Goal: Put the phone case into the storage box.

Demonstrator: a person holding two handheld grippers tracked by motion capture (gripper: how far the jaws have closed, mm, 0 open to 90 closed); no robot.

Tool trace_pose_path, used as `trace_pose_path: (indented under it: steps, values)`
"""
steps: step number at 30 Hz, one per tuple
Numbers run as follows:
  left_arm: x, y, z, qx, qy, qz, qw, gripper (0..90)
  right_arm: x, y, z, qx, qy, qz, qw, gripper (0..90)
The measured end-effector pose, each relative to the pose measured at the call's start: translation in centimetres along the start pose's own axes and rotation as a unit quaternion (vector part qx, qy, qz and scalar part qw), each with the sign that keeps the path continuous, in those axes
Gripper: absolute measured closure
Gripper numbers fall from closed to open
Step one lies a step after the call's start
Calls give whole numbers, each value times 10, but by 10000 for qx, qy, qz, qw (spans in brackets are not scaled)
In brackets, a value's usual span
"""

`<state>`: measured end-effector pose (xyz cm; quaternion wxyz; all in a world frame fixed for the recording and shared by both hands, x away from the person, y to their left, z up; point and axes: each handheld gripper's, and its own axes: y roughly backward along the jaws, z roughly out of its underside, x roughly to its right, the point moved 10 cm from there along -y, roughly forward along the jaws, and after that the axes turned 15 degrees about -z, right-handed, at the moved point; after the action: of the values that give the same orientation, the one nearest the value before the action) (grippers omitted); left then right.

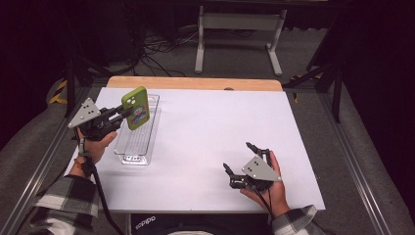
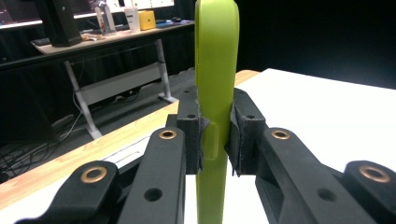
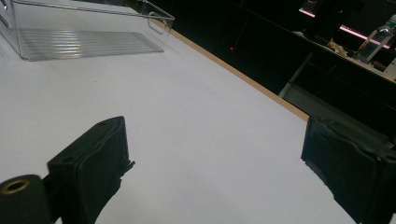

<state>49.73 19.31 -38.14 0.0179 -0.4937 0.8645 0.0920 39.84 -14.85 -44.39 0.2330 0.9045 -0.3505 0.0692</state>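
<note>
Holding: your left gripper (image 1: pixel 128 113) has the green phone (image 1: pixel 135 107) clamped — jaws pressed on both flat faces, seen edge-on in the left gripper view (image 2: pixel 215 135)
Phone pose: upright, slightly tilted, lifted off the worktop (image 1: pixel 210 132); sticker side faces toward you in the high view
Phone location: over the near-left part of the clear tray (image 1: pixel 138 142), not touching its floor as far as the high view shows
Phone grip point: pads bite on the lower half of the phone (image 2: pixel 215 70); top end rises well above the jaws
Tray: clear ribbed plastic, long axis running away from you, sitting on the left side of the worktop; nothing lying in it
Tray from right side: visible top left in the right gripper view (image 3: pixel 88 42), well apart from that gripper
Left hand: your left hand (image 1: pixel 95 142) wraps the gripper body from below, grey three-cornered plate on top, cable trailing down past the checked sleeve (image 1: pixel 66 198)
Right gripper: your right gripper (image 1: pixel 240 159) has its jaws spread wide — nothing between them, bare white worktop in the gap (image 3: pixel 215 154)
Right hand: resting low at the near-right of the worktop, well apart from phone and tray
Background: floor cables and a white desk frame (image 1: pixel 240 34) beyond the far edge
</note>
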Motion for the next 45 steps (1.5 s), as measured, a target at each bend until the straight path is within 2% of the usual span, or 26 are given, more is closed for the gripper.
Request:
trace_pose_path:
  steps: [6, 9, 18, 19, 30, 45]
  values:
    - [-2, -5, 7, -126, 20, 2, 9999, 775, 0, -1, 0, -10, -6, -13, 10000, 78]
    - [-3, -9, 8, -103, 82, 17, 9999, 775, 0, -2, 1, -24, -12, -21, 10000, 78]
    - [-8, -22, 16, -240, 14, 19, 9997, 775, -1, -6, 1, -75, 13, -55, 10000, 78]
    - [-10, -28, 19, -285, -37, -8, 9996, 775, -1, -7, 1, -82, 15, -58, 9999, 78]
    - [-21, -53, 35, -572, -87, 31, 9983, 775, -3, -14, 6, -324, 136, -57, 9994, 78]
    - [-31, -78, 53, -791, -86, 108, 9968, 775, -7, -21, 13, -562, 210, -110, 9981, 79]
